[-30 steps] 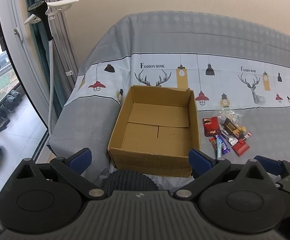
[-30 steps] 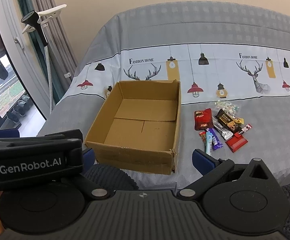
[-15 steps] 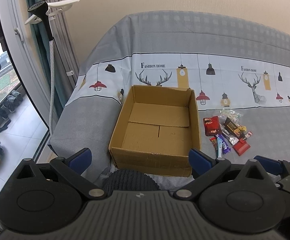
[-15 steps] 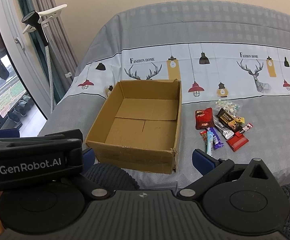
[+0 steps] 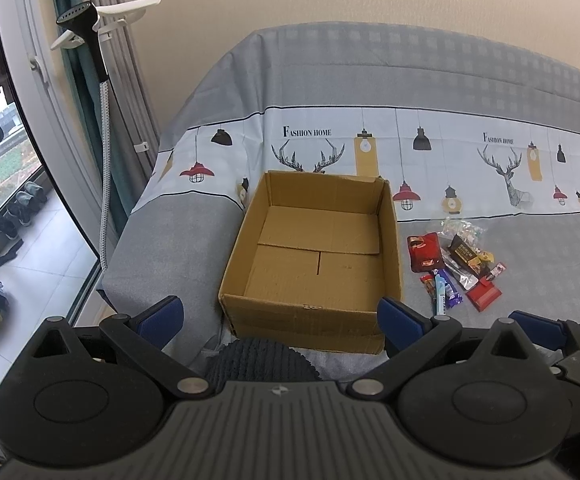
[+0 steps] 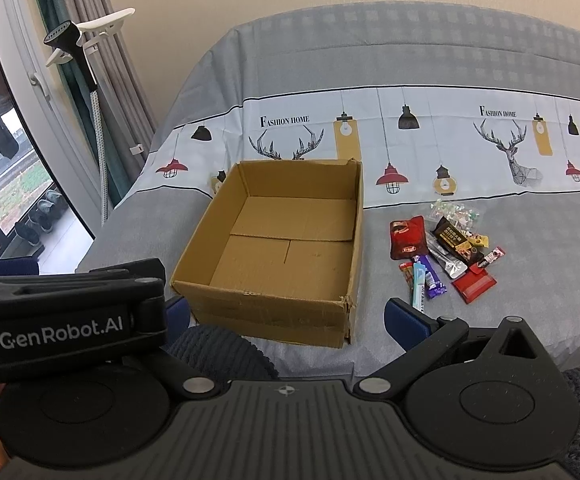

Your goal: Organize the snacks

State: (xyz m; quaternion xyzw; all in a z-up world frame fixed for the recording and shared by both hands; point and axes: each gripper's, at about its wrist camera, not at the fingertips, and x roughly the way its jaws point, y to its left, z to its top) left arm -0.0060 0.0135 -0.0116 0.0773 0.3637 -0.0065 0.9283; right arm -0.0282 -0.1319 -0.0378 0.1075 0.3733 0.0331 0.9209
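We hold the left gripper (image 5: 278, 314) and right gripper (image 6: 286, 314) spread wide, gripping nothing, low before the bed (image 6: 410, 60). The snacks (image 6: 442, 256) lie in a loose heap just right of the bare box (image 6: 274, 304). We should probably reach right, pinching one wrapper's edge. The box wall stands between; a steamer (image 6: 70, 46) stays well apart.

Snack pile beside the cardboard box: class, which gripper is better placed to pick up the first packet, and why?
Probably the right gripper. The snack pile lies right of the empty cardboard box, just ahead of its right finger. The left gripper faces the box instead. Both are open.
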